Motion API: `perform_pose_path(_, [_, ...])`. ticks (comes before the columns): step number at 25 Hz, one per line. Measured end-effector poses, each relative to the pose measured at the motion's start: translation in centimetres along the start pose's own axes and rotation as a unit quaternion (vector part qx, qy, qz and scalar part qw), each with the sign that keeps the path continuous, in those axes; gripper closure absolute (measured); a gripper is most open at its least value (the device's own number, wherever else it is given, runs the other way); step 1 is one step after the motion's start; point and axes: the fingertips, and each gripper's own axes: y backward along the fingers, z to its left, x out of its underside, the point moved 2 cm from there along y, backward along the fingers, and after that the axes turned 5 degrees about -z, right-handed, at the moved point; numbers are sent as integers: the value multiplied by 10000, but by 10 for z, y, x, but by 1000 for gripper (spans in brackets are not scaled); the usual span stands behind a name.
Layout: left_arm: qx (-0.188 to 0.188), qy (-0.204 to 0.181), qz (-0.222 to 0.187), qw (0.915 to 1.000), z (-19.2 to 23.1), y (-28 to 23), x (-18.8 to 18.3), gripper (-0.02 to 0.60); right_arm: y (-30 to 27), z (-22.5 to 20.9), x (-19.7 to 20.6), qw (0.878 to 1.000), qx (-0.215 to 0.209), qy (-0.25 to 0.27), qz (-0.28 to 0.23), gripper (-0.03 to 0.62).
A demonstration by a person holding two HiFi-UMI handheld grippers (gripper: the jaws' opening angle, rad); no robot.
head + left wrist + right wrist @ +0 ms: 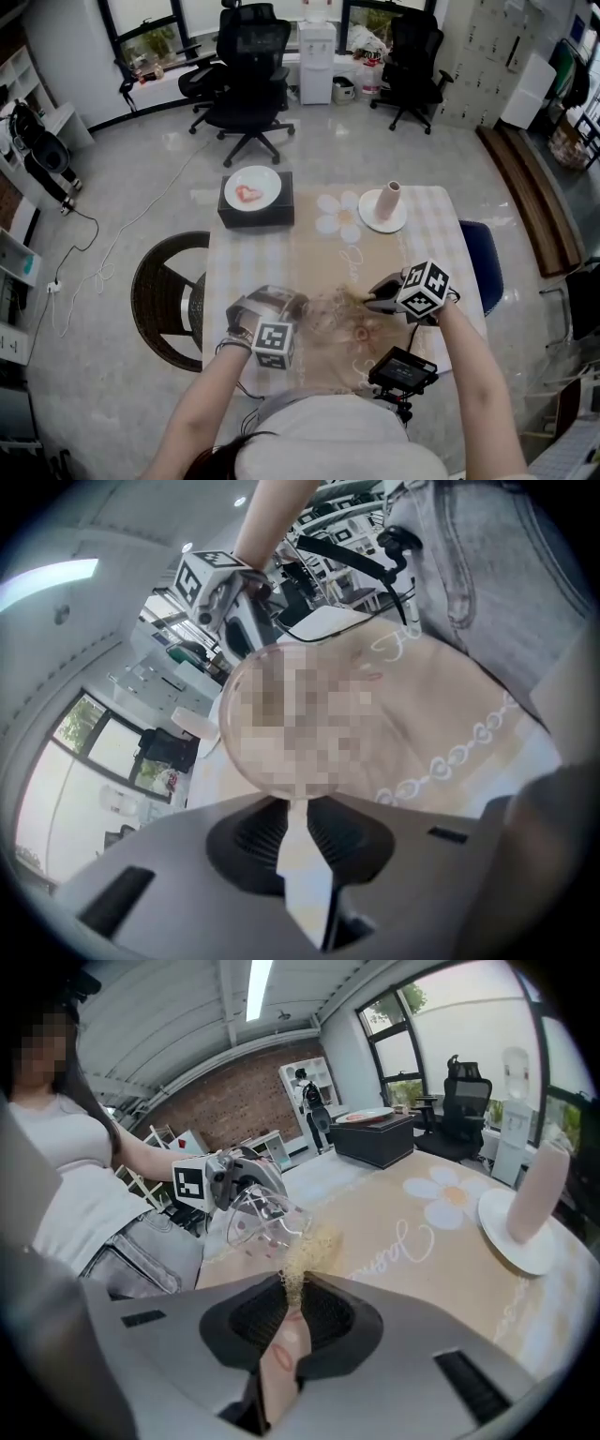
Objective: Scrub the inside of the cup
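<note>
A clear glass cup (263, 1216) with small dots lies tilted over the table, its mouth turned toward my right gripper. My left gripper (246, 1185) is shut on the cup (323, 314). In the left gripper view the cup (398, 728) fills the space just past my left gripper (298, 803). My right gripper (292, 1283) is shut on a beige fibrous scrubber (311, 1249). The scrubber's tip (352, 298) reaches the rim of the cup's mouth. I cannot tell whether it is inside. In the head view my left gripper (284, 311) faces my right gripper (372, 300) across the cup.
A white plate (375, 221) with a pink upright vessel (539, 1190) stands at the table's far right. A black box (255, 214) with a white dish on it sits at the far left. A black device (403, 370) hangs by the near edge. A wicker chair (164, 291) stands on the left.
</note>
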Motion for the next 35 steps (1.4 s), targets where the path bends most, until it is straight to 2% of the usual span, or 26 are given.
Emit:
perform_pose_path(4, [22,303,-29,9995,3,0,1,523,-1,3,9,9999,-8,-138,-12,545])
perform_pose_path(7, [33,686,-79,9976,7,0,3,523,-4,5,16,9998,-3,-201,30,545])
perform_pose_path(13, [220,1352,-158,9904,6,-3,7,523,-11,8,21,9993,32,-359,-118,545])
perform_pose_path(16, [397,1788,-268,9827,8,-2,7,523,-12,7,20,9979,52,-567,-322,545])
perform_pose_path(19, [613,2336,-468,9693,9,1,4,523,-12,8,22,9963,45,-735,-450,545])
perform_pose_path(24, [820,3371,-817,9343,13,6,-2,525,-12,10,26,9945,10,-876,-579,546])
perform_pose_path(28, [804,3874,-913,9139,17,9,-2,525,-15,14,26,9936,-44,-925,-644,546])
perform_pose_path(32, [686,4412,-1096,8880,31,13,-4,525,-16,16,26,9920,-85,-1005,-765,546])
perform_pose_path(35, [690,4645,-1083,8762,33,13,-4,525,-17,18,26,9909,-123,-1050,-832,546])
